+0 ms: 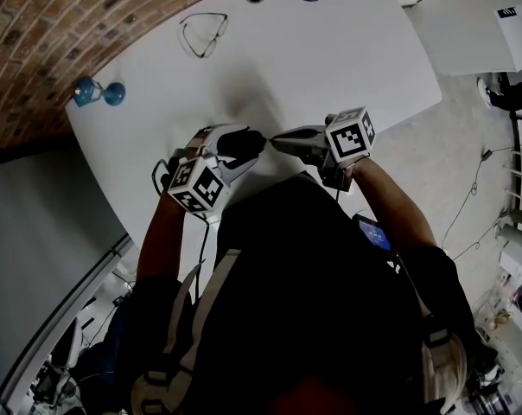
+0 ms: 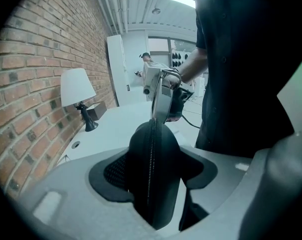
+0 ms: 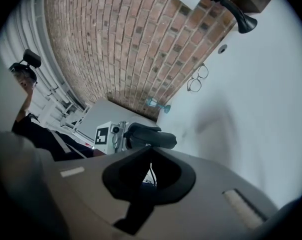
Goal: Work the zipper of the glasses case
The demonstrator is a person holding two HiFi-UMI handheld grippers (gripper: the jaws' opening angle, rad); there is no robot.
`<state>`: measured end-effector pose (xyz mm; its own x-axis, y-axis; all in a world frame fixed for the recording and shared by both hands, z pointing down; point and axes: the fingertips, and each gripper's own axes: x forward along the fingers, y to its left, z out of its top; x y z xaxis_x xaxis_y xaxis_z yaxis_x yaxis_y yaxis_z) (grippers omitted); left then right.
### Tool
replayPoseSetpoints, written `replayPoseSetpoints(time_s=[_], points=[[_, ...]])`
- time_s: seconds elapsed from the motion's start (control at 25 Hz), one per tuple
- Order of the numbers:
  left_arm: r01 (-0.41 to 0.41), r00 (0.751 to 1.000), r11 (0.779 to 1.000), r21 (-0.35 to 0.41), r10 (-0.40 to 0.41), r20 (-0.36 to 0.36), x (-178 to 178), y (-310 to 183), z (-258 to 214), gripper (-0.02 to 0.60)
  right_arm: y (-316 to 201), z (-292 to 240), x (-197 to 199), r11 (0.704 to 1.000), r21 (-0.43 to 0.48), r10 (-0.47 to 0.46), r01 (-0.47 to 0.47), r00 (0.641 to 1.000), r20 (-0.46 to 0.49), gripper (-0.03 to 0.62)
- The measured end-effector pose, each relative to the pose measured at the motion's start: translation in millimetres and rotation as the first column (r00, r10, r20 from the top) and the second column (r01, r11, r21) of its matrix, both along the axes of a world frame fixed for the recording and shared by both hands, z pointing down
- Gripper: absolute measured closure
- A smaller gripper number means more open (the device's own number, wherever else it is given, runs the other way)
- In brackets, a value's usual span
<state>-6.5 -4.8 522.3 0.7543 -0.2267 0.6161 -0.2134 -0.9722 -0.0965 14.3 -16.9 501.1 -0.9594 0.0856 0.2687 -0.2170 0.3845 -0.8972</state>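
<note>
Two grippers meet above the white table (image 1: 356,50), and the step in hand looks like the start of a zipper pull. The left gripper (image 1: 231,156) is clamped partway closed on the black oval fabric-covered glasses case (image 2: 156,159). It holds the case on edge, with the line of zipper teeth (image 2: 151,169) running up the middle between its jaws (a steady brace for the other hand). The right gripper (image 1: 276,142) has its jaws pressed together right at the case's far end, where the teeth curve out of sight. It is probably pinching the small pull tab, though the tab is too small and dark to make out in any view.

The next move calls for drawing the right gripper along the seam, following the curve of the case. Meanwhile the left grip should hold firm so the case does not twist. The case sits between the left jaws, touching both pads, and its free end touches the right gripper's tips just in front of the person's dark torso.
</note>
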Motion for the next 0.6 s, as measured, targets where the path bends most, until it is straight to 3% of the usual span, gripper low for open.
replayPoseSetpoints(time_s=[0.6], points=[[0.043, 0.999, 0.999, -0.027, -0.043, -0.024, 0.7, -9.1, 1.6, 0.311, -10.5, 13.3, -1.9, 0.997, 0.067, -0.024, 0.029, 0.998, -0.065, 0.586]])
